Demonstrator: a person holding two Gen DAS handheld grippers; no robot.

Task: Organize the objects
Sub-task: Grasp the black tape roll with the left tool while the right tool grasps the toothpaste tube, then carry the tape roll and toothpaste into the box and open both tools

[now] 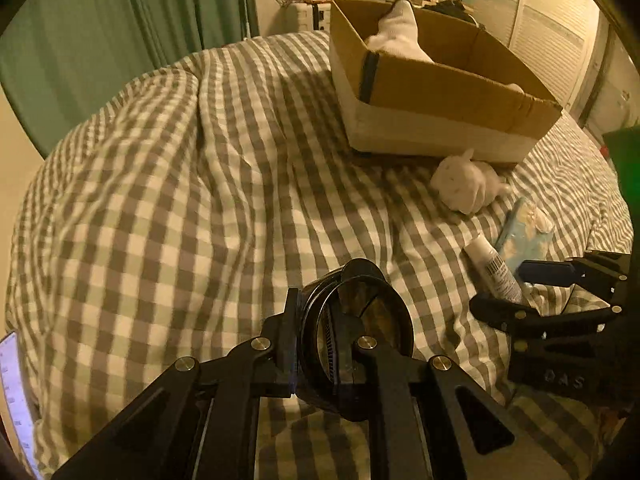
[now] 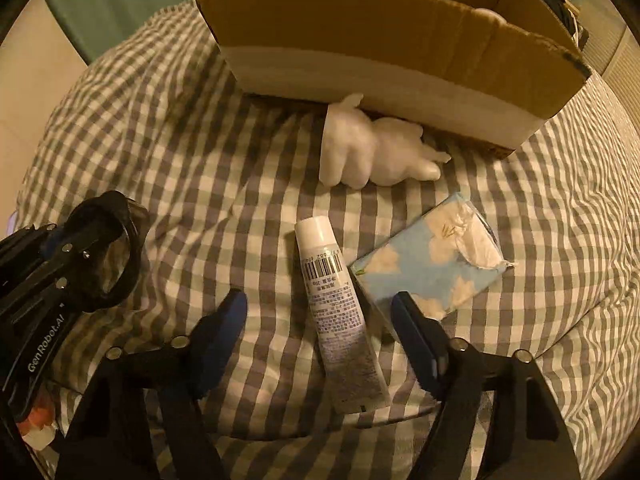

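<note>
One open brown cardboard box (image 2: pixel 384 28) with a white lower band stood at the far side of the grey-and-white checked bed cover (image 1: pixel 180 200). One white cloth item (image 1: pixel 396 32) lay inside the box.

Three loose items lay on the bed cover near the box. One white plush toy (image 2: pixel 376 148) lay against the near wall of the box, touching it. One white squeeze tube (image 2: pixel 340 312) lay nearer, with a printed barcode and small text on its body; the text was too small to read. One light-blue tissue pack with white cloud print (image 2: pixel 428 268) lay just beside the tube on its right, touching or nearly touching it; the frames did not settle which.

The left tongs (image 1: pixel 320 332) were clamped on one round black case with a dark glossy face (image 1: pixel 356 340), held above the bed cover at the near left. The left unit carried the label "GenRobot.AI", legible in the right wrist view.

The right tongs (image 2: pixel 320 320) were spread wide, with blue pads (image 2: pixel 228 320) on the fingers. The tube lay between the two fingers, apart from both. The right finger stood close against the near corner of the tissue pack. The right unit carried raised letters reading "DAS" in the left wrist view.
</note>
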